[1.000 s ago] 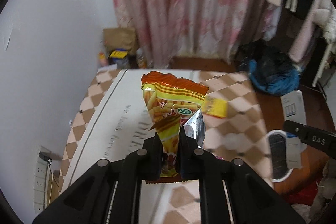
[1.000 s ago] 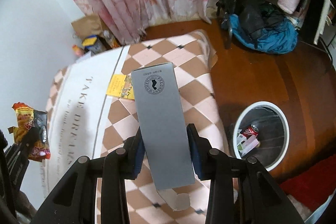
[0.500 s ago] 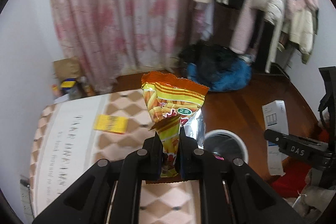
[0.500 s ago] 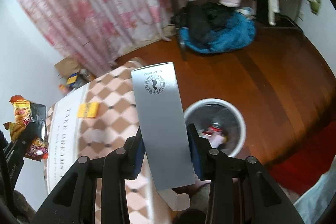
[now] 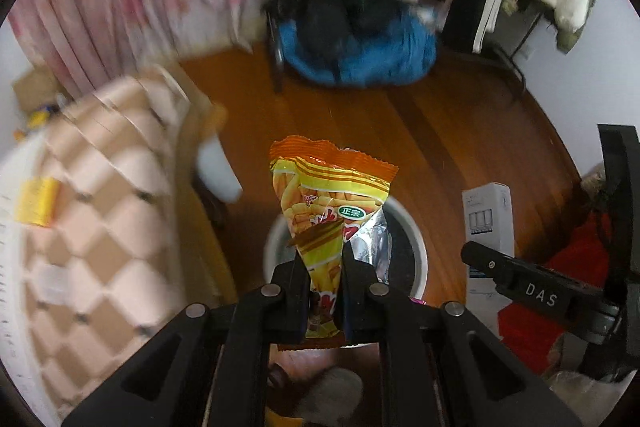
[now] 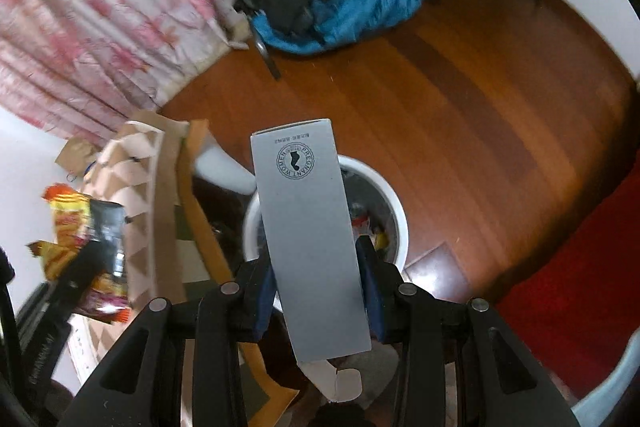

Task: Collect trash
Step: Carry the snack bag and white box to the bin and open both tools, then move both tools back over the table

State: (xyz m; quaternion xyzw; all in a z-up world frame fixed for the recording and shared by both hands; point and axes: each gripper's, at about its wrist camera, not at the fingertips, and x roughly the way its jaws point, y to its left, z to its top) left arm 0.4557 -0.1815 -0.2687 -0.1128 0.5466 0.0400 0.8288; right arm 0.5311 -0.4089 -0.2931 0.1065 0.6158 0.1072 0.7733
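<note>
The orange-and-yellow snack bag (image 5: 326,211) stands up between the fingers of the left gripper (image 5: 325,301), which pinch its lower end tightly; its torn top flares beyond the fingertips and silver foil lining shows on the right side. That gripper points steeply down, with the white round trash bin (image 5: 416,259) directly beyond its fingertips on the wooden floor (image 5: 440,131). A green oval on the bag reads "正宗".

The right gripper (image 6: 318,283) also points steeply down and clamps a tall grey carton (image 6: 310,227) across its width, blue pads pressed on both long sides, an open flap hanging at the near end. A round stamp near the carton's far end reads "PREGNANT WOMEN". The bin (image 6: 400,219) lies just beyond and behind the carton.

Only the right view shows litter inside the bin. Only the left view shows a yellow packet (image 5: 38,201) on the checked bedspread (image 5: 108,227) left of the fingers, blurred, and lettering "DAS" on the other gripper at right.
</note>
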